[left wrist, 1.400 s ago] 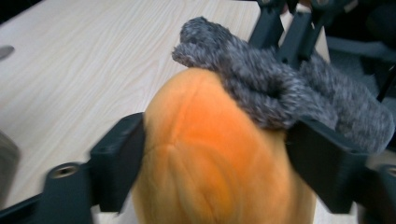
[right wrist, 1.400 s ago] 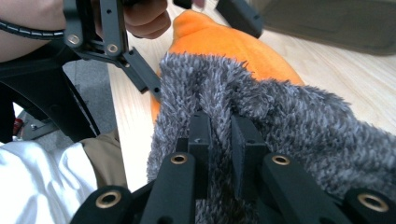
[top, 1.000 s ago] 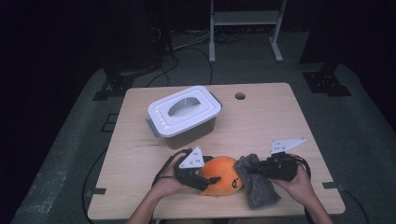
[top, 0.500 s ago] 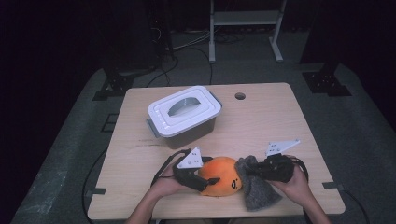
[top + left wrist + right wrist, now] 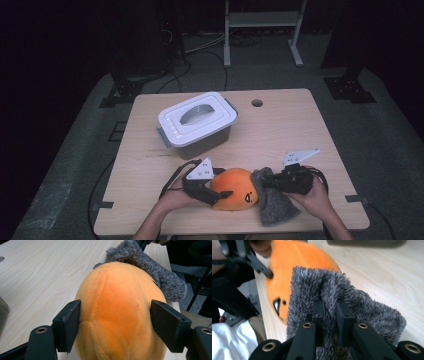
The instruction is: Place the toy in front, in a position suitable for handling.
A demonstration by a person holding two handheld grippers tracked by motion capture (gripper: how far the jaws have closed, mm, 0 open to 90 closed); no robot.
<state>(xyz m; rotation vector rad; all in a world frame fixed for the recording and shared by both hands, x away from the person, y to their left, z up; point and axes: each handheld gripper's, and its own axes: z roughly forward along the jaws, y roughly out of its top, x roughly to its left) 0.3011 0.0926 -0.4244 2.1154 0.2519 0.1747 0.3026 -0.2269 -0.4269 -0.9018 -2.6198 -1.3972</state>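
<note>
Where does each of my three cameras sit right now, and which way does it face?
High view: above the near table edge, facing forward and down; both forearms, left gripper, right gripper.
Left gripper view: on that gripper, along its jaws around the orange plush.
Right gripper view: on that gripper, along jaws pinching the grey cloth.
Shared: all three show plush and cloth.

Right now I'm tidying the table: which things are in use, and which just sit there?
In use:
- orange plush toy, between the left gripper's jaws
- grey fuzzy cloth, pinched by the right gripper

Just sitting:
- lidded plastic box, behind them
</note>
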